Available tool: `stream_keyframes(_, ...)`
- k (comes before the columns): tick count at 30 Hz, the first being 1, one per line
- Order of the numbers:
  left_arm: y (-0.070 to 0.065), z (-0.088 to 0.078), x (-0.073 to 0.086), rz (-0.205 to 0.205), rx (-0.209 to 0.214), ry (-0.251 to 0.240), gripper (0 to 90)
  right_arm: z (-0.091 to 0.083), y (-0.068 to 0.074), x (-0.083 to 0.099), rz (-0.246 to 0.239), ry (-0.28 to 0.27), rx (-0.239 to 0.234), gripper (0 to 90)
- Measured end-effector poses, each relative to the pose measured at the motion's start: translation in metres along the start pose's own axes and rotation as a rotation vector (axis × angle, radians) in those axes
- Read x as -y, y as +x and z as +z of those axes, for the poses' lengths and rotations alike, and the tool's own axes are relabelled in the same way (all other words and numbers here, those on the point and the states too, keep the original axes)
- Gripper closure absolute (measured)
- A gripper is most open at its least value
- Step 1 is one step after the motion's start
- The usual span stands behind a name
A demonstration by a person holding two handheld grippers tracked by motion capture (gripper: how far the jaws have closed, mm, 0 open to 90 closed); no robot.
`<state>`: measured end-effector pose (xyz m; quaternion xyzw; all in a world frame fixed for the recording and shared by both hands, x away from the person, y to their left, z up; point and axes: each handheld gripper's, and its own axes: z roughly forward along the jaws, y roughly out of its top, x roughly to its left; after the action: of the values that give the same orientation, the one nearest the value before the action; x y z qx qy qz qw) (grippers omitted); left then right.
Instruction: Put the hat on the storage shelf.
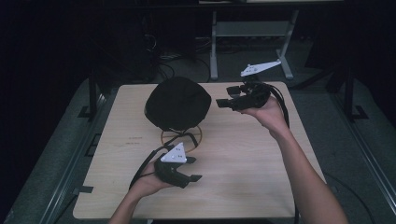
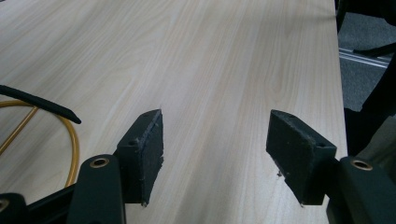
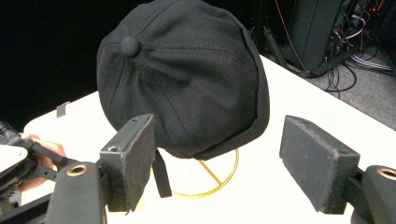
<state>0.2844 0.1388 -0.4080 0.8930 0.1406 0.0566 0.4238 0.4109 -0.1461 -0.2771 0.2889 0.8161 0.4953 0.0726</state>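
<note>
Pale wood-grain table (image 1: 243, 158) in a dark room, grey floor, black cap (image 1: 177, 103) on gold wire stand (image 1: 198, 135) at far centre, stand's upper part hidden, left gripper (image 1: 194, 169) near, jaws wide and empty, right gripper (image 1: 223, 102) just right of cap, jaws wide, nothing between.

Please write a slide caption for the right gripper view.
Open right gripper faces a black cap resting on a gold wire stand.

open right gripper (image 3: 217, 163) faces black cap (image 3: 182, 74) on gold wire stand (image 3: 219, 179).
</note>
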Motion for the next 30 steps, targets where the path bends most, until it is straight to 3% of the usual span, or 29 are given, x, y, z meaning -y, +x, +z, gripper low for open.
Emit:
stream_keyframes(17, 0.0, 0.0, 0.0, -0.001, 0.005, 0.004, 35.3, -0.019, -0.006, 0.029, 0.024, 0.002, 0.01, 24.2)
stream_keyframes(30, -0.003, 0.007, 0.0, 0.003, 0.006, 0.034, 32.3, -0.034, -0.013, 0.059, 0.081, 0.002, 0.024, 20.1)
